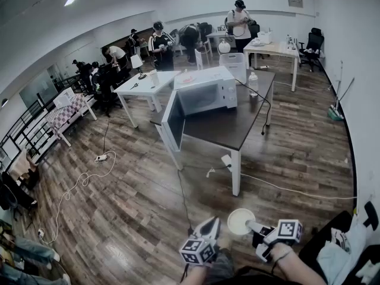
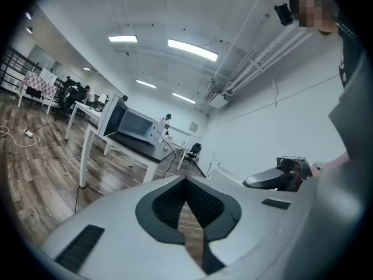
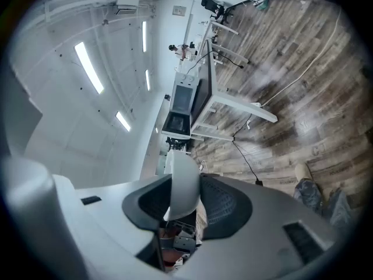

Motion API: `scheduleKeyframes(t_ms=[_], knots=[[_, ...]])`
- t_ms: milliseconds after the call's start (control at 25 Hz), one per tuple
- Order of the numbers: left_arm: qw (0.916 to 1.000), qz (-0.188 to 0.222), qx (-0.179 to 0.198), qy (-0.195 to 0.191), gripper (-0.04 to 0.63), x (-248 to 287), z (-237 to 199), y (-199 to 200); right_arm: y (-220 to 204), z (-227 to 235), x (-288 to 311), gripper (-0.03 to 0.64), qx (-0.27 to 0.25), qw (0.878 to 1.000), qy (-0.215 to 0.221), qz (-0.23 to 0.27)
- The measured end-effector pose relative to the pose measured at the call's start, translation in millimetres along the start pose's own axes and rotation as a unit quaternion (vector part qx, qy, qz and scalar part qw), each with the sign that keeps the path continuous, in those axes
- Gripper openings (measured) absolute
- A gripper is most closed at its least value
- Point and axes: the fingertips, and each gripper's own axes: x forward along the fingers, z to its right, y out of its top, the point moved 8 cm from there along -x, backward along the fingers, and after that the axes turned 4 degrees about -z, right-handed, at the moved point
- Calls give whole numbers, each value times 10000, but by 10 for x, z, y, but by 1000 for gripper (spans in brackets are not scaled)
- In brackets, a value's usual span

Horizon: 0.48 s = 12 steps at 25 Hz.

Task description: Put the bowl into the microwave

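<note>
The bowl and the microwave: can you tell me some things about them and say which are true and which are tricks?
1. The right gripper holds the white bowl by its rim. True.
2. The microwave has its door closed. False: the door hangs wide open.
3. The bowl is inside the microwave. False: it is in the right gripper, far across the floor from the microwave.
4. The microwave stands on a dark table. True.
5. The left gripper carries a cup. False: its jaws are together with nothing between them.
</note>
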Motion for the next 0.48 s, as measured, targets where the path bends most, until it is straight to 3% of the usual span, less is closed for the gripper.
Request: scheduleKeyframes(t_ms=[480], knots=[[9995,168,-243,135,12,355,-267,103,305,-21,303,143,29,9999,92,130]])
